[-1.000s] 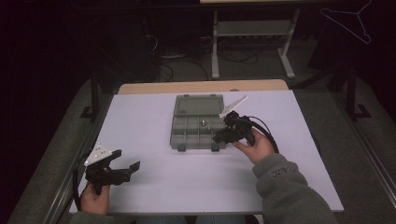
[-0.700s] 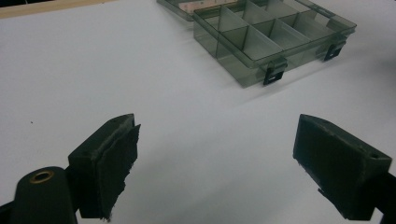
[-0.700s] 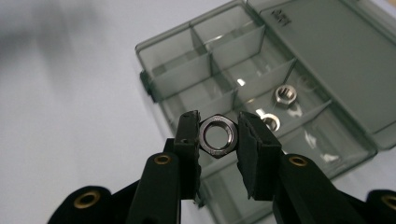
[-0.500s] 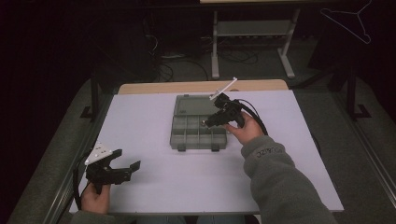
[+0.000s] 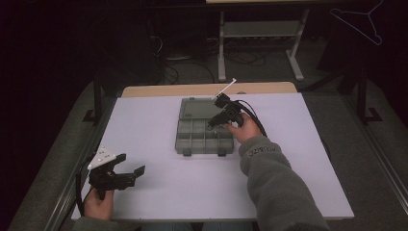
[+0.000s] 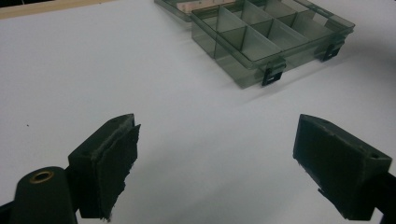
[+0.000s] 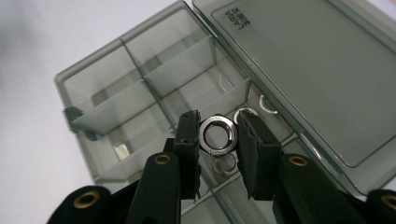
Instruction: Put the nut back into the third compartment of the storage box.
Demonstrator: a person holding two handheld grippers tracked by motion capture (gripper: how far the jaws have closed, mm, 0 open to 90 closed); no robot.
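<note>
A smoky transparent compartment box (image 5: pixel 191 150) lies open at the table's middle, its lid (image 5: pixel 196 107) flat on the far side. My right gripper (image 5: pixel 214 123) hovers over the box's right compartments, shut on a shiny steel hex nut (image 7: pixel 217 135) held flat between the pads. Below the nut, a compartment of the box (image 7: pixel 93 88) holds a few metal washers (image 7: pixel 225 165) and a split ring (image 7: pixel 267 105). My left gripper (image 5: pixel 131 164) rests near the table's front left corner, jaws wide apart and nothing between them; the left gripper (image 6: pixel 215 154) faces the box (image 6: pixel 261 44) from a distance.
The white tabletop (image 5: pixel 192 197) has bare room all around the box. A wooden strip (image 5: pixel 207 89) runs along the far edge. Beyond it, a metal stand (image 5: pixel 260 33) and cables sit on the dark floor. The person's grey sleeve (image 5: pixel 276 187) crosses the front right.
The right hand has carried the nut from the box's near right corner away and leftward, over the compartments. The left hand has stayed put.
</note>
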